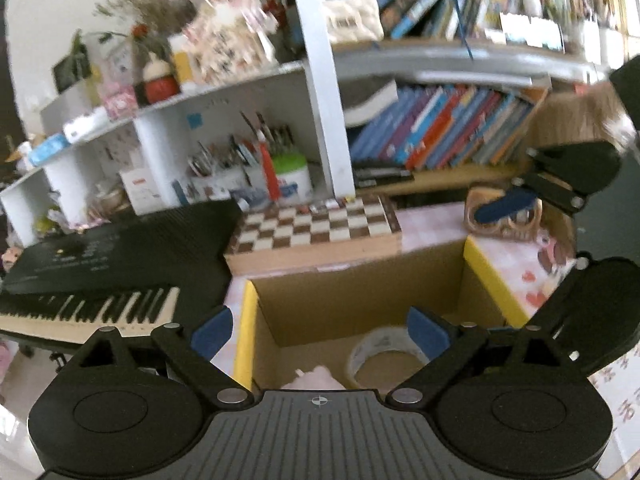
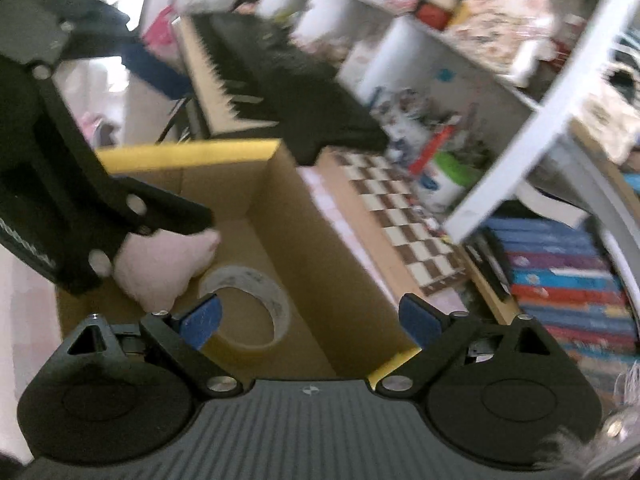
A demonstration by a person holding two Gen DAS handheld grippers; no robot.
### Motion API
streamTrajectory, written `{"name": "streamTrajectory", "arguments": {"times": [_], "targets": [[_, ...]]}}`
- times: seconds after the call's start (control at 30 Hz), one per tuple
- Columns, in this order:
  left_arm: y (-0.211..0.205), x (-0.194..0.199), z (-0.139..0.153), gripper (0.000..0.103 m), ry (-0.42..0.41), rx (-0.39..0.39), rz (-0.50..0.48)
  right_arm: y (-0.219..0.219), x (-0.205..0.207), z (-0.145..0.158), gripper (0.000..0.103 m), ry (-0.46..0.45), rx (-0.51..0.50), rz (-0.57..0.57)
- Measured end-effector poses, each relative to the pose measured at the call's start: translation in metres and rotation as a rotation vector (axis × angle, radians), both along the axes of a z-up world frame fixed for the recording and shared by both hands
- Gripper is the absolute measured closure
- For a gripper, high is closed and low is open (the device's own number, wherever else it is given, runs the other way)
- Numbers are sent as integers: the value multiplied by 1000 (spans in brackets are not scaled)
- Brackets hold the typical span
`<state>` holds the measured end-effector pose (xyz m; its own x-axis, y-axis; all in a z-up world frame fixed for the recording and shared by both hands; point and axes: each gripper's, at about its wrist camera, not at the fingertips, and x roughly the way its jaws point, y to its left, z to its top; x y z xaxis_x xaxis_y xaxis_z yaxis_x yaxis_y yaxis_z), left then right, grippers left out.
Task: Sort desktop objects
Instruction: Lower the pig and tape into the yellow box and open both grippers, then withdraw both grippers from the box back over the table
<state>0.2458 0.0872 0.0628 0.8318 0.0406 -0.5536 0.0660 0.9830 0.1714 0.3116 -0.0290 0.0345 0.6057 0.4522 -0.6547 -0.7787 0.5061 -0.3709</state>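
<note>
An open cardboard box [image 1: 340, 300] with yellow-edged flaps sits on the desk; it also shows in the right wrist view [image 2: 288, 240]. Inside lie a roll of clear tape [image 1: 380, 354] [image 2: 256, 300] and a pink soft toy [image 1: 316, 376] [image 2: 164, 264]. My left gripper [image 1: 320, 330] is open and empty above the box's near side. My right gripper [image 2: 310, 318] is open and empty over the box. In the left wrist view the right gripper [image 1: 560, 184] appears at the right, near a small wooden object [image 1: 500, 224]. In the right wrist view the left gripper [image 2: 60, 180] hangs over the pink toy.
A chessboard box [image 1: 320, 224] stands behind the cardboard box. A black keyboard piano [image 1: 100, 272] lies to the left. White shelves hold a pen cup [image 1: 256, 172], jars and ornaments. Rows of books [image 1: 440, 128] fill the shelf at the right.
</note>
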Motion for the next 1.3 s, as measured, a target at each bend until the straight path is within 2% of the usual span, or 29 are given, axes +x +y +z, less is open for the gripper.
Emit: {"name": "streamTrajectory", "arguments": {"times": [0.37, 0.5, 0.73, 0.83, 1.1, 1.3], "targets": [[8, -80, 31, 4, -138, -106, 90, -72, -80, 52, 7, -104, 300, -323], [10, -109, 33, 4, -163, -155, 119, -89, -118, 58, 7, -140, 378, -423], [7, -159, 27, 3, -200, -179, 161, -114, -176, 51, 7, -159, 495, -624], [5, -178, 21, 3, -199, -189, 173, -120, -199, 44, 7, -170, 519, -683], [4, -215, -2, 3, -169, -198, 216, -124, -248, 20, 7, -132, 542, -749], [-4, -233, -21, 3, -127, -176, 203, -119, -277, -5, 7, -84, 489, -756]]}}
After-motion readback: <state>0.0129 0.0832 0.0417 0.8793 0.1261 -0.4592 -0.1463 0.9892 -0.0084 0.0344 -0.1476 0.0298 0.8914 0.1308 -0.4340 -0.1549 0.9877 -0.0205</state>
